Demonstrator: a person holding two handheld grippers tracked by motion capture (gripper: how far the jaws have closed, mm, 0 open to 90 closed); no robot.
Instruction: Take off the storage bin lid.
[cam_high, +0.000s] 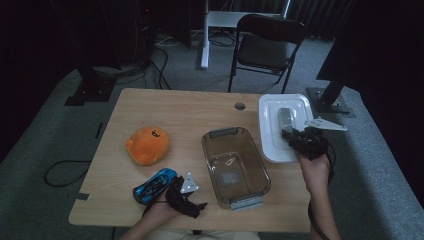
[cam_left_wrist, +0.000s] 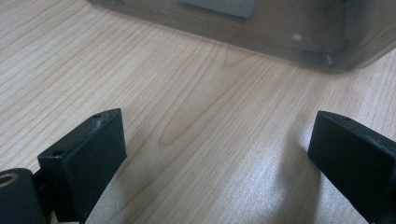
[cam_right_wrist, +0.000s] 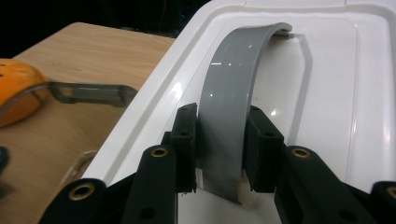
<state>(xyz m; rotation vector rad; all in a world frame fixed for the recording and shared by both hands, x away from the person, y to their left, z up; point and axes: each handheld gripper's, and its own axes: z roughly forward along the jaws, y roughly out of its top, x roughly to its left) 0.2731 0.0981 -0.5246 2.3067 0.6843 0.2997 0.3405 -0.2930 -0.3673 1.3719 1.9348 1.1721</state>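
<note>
The right gripper (cam_right_wrist: 219, 149) is squeezed tight on the white lid's (cam_high: 270, 107) grey handle (cam_right_wrist: 233, 98), so lift it straight and slow onto the clear box (cam_high: 235, 167), while the left gripper (cam_left_wrist: 215, 154) sits wide open, holding nothing.

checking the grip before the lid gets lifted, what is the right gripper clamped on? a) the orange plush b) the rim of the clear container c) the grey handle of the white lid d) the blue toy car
c: in the right gripper view the right gripper has both pads pressed against the arched grey handle of the white lid.
</note>
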